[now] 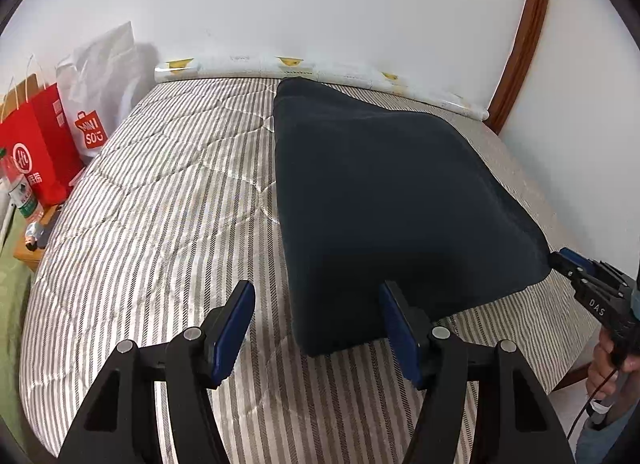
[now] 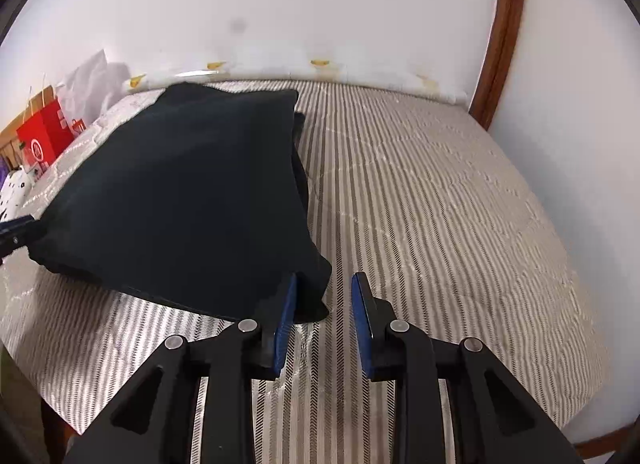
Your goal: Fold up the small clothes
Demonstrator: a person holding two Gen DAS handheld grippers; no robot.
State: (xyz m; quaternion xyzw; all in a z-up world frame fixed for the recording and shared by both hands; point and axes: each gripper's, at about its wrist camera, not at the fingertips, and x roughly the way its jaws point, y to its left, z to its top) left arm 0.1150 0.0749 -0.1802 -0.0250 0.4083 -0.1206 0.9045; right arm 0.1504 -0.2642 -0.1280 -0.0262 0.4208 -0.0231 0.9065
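Cloth (image 1: 384, 183), dark and folded, is lying on the striped bed (image 1: 160, 191). Left gripper (image 1: 316, 328) fingers are standing spread at its near corner. Right gripper (image 2: 324, 320) fingers are hanging apart beside its edge, pinching nothing.

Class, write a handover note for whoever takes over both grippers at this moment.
Left gripper: open, holding nothing, one finger at the near edge of the garment.
Right gripper: open, with the garment's near corner at its pads, not pinched.
Garment: dark, lying flat on the striped bed.
Done: layers show along one side, so it seems folded once.
Left: probably grip the near corners and fold again.
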